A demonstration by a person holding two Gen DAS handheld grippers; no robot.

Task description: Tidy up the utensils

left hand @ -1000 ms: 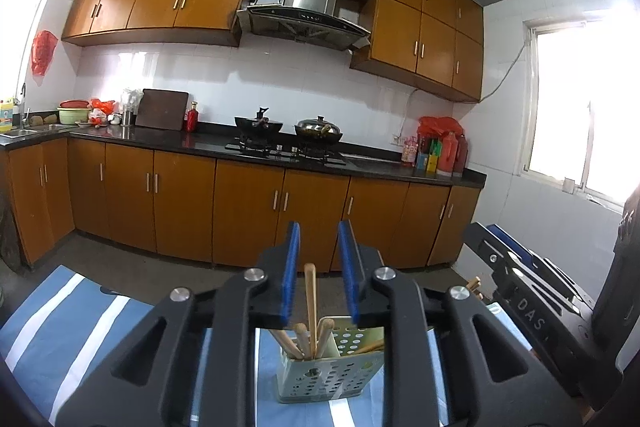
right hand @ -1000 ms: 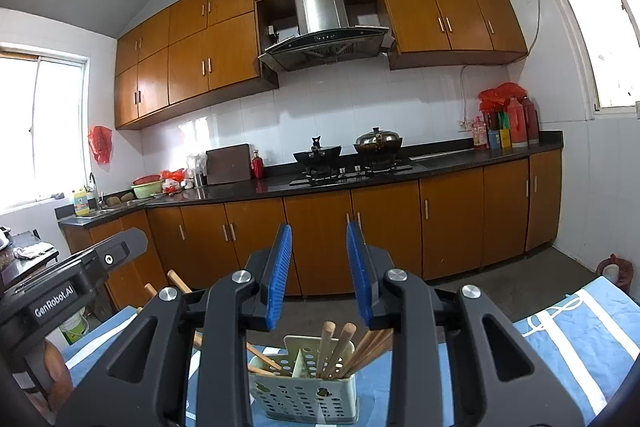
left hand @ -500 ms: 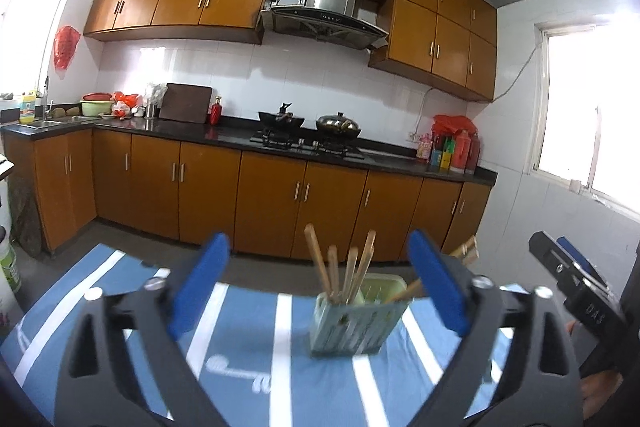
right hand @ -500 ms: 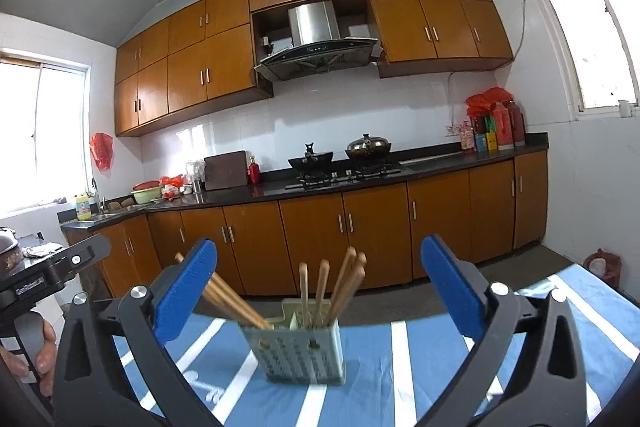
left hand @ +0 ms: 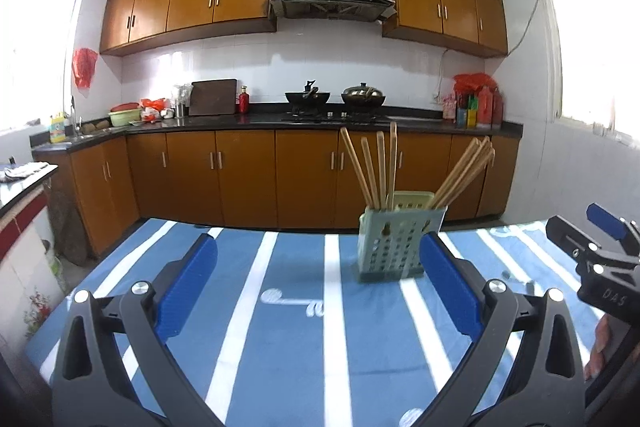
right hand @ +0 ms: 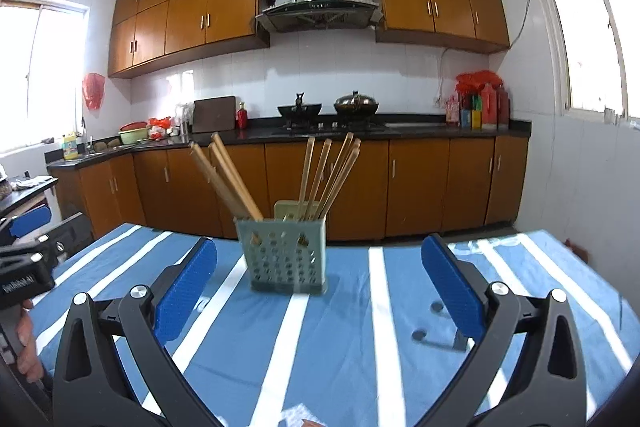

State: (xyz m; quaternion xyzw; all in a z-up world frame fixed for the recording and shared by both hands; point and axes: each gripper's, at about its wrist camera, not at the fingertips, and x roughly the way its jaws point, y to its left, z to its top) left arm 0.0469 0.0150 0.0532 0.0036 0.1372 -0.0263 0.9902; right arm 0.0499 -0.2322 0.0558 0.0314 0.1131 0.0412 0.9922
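Note:
A pale green perforated utensil holder (left hand: 396,243) (right hand: 286,251) stands upright on the blue and white striped tablecloth (left hand: 280,327) (right hand: 360,347). Wooden chopsticks (left hand: 378,167) (right hand: 328,175) stand in one compartment, and another bunch (left hand: 464,171) (right hand: 228,179) leans outward from the other. My left gripper (left hand: 318,251) hovers short of the holder, its jaws opening and nothing between them. My right gripper (right hand: 320,251) is open and likewise holds nothing. Each gripper also shows at the edge of the other's view, the right gripper (left hand: 588,231) and the left gripper (right hand: 48,227).
Small dark round bits (right hand: 436,307) lie on the cloth at the right. Beyond the table's far edge runs a kitchen counter (left hand: 320,123) with a wok and a pot. A dark side table (left hand: 24,175) stands at the left.
Both grippers' jaws spread from nearly shut to wide. Both views pulled back and sank, so the holder now sits farther ahead with more cloth showing.

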